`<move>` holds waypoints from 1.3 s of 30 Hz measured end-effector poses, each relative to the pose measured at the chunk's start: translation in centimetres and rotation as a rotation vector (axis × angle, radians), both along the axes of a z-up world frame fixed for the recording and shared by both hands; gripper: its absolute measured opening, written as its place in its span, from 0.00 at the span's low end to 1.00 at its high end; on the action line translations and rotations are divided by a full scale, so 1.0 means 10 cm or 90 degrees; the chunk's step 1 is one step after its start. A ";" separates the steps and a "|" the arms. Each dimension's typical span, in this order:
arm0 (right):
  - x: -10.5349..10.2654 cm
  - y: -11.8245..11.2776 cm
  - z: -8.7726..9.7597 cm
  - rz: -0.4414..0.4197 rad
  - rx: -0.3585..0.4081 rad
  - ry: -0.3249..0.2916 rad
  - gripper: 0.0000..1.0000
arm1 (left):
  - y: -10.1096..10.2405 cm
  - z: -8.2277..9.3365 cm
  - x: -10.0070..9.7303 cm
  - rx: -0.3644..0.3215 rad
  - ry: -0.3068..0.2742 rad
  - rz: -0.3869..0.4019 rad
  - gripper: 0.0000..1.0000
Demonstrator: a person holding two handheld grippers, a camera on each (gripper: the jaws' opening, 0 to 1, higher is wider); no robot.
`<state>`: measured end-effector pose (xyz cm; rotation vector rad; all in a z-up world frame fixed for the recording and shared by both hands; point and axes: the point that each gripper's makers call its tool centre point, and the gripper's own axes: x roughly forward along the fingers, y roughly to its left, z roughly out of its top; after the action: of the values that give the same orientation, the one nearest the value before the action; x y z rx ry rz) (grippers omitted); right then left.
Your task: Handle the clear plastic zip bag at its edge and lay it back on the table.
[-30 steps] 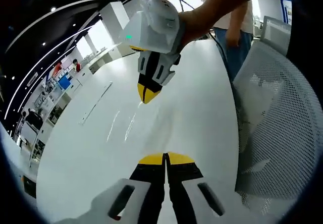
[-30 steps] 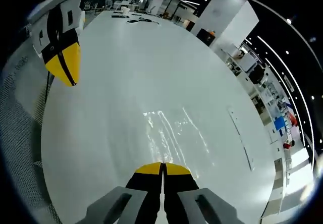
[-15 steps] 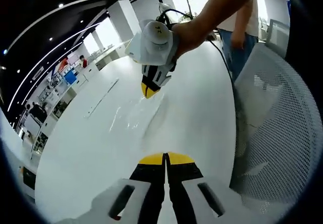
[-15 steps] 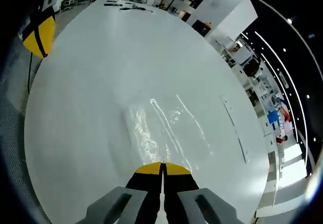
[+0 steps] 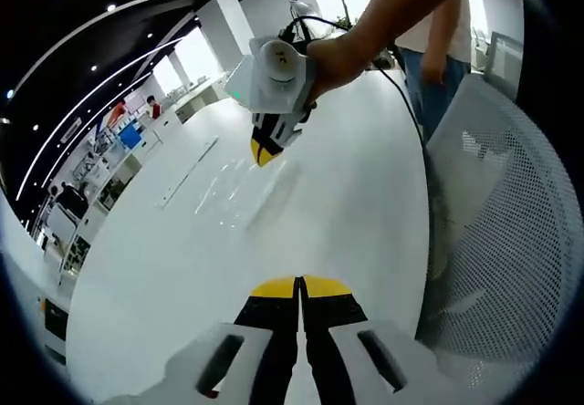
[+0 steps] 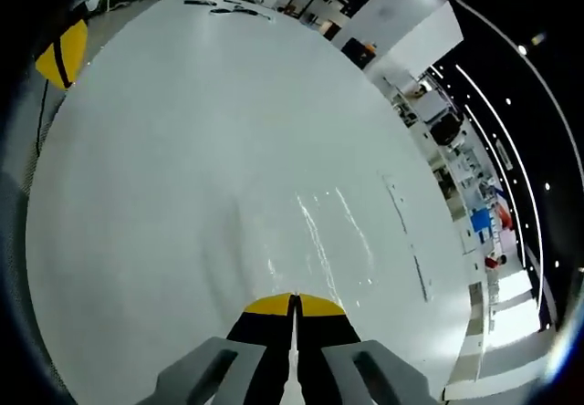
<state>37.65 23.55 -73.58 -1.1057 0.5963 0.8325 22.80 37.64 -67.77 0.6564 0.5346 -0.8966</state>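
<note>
The clear zip bag [image 5: 239,192] shows as faint glints on the white table [image 5: 347,204]. My right gripper [image 5: 263,153], held by a hand, comes in from above with its yellow tips at the bag's edge. In the right gripper view the bag [image 6: 330,237] stretches away from that gripper's own tips [image 6: 294,302], whose jaws are closed together on its near edge. My left gripper [image 5: 298,287] is shut with nothing between its jaws, low over the table. Its yellow tip [image 6: 60,53] appears at the upper left of the right gripper view.
A white mesh chair [image 5: 497,232] stands close at the table's right side, with a person [image 5: 427,49] behind it. A thin strip [image 5: 187,173] lies on the table beyond the bag. Small dark items [image 6: 228,7] sit at the table's far end.
The right gripper has moved away from the left gripper, out over the table, and lower toward the surface, the bag still at its tips. The left gripper has barely moved.
</note>
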 end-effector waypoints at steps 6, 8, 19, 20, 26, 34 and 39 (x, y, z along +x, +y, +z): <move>-0.16 0.06 -0.12 0.019 0.017 0.032 0.01 | 0.04 -0.02 -0.03 0.000 0.007 0.007 0.00; -0.27 0.08 -0.20 -0.007 0.056 0.082 0.07 | 0.05 -0.02 -0.06 0.002 0.009 0.007 0.00; -0.36 0.09 -0.27 -0.027 0.101 0.118 0.12 | 0.07 -0.04 -0.06 -0.004 0.015 0.014 0.00; -0.36 0.11 -0.26 -0.032 0.117 0.122 0.15 | 0.07 -0.04 -0.06 -0.006 0.016 0.016 0.00; -0.37 0.16 -0.12 -0.054 0.173 0.123 0.18 | 0.06 -0.05 -0.05 -0.020 0.024 0.028 0.00; -0.40 0.18 0.12 -0.132 0.303 0.141 0.38 | 0.11 -0.07 -0.01 -0.018 0.017 0.048 0.15; -0.48 0.13 0.27 -0.130 0.327 0.132 0.46 | 0.13 -0.08 0.05 -0.028 0.017 0.078 0.36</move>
<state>32.81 24.88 -70.88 -0.4870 0.6102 0.8640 23.25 38.89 -68.56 0.5659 0.5723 -0.8002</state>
